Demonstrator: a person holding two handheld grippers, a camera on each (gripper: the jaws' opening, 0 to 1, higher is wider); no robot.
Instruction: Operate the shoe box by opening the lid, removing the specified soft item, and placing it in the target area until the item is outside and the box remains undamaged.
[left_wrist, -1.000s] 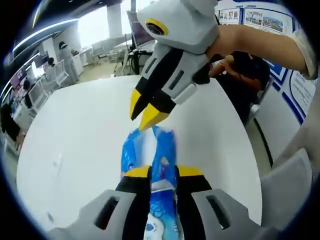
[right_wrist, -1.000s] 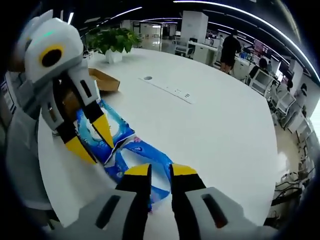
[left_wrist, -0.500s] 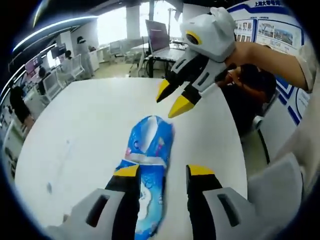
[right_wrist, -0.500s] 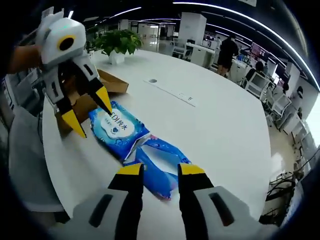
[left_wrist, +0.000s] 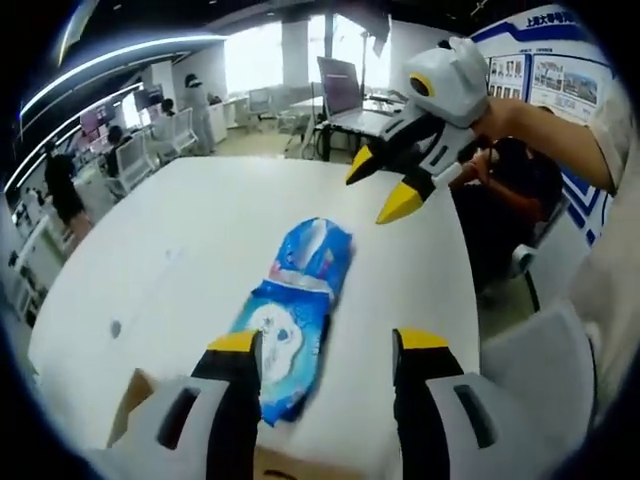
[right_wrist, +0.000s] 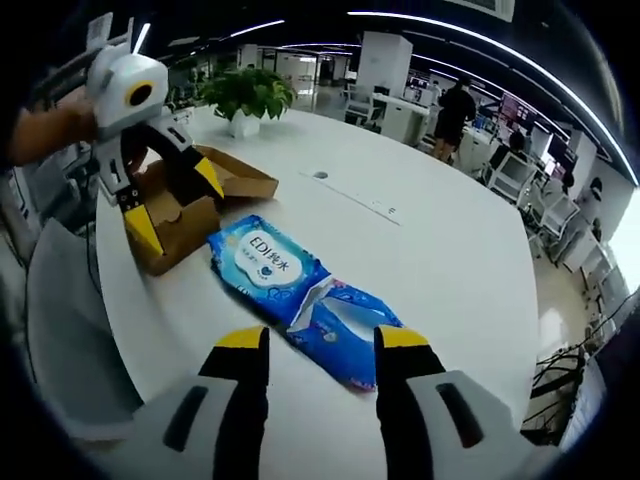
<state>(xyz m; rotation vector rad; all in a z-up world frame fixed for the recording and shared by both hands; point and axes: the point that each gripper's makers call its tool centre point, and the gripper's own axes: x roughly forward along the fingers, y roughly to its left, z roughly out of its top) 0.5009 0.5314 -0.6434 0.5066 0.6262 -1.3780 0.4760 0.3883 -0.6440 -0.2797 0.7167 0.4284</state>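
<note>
Open-plan office space spreads behind everything — desks, chairs, monitors and a few people far off — and in front of it lies the broad round white table (right_wrist: 450, 260) that carries the work. On it, in the right gripper view, sits the brown cardboard shoe box (right_wrist: 190, 205) with its lid open, a potted green plant (right_wrist: 243, 95) beyond it. Just beside the box, outside it and flat on the bare tabletop, lies the soft blue plastic pack of wet wipes (right_wrist: 300, 295), crumpled at one end; by my reading the item is out and placed. Its long axis runs from the box toward the right gripper (right_wrist: 312, 345), whose yellow-tipped black jaws stand well apart and empty, the crumpled end of the pack lying between and just ahead of them. In the left gripper view the same pack (left_wrist: 290, 315) stretches away from the left gripper (left_wrist: 328, 345), also wide open and holding nothing, with the pack's near end by its left jaw — so both are close, the left one hanging over the box side. Against half a second ago, both grippers have drawn back from the pack and their jaws have spread wider; a second ago the left gripper was clamped on the pack.
</note>
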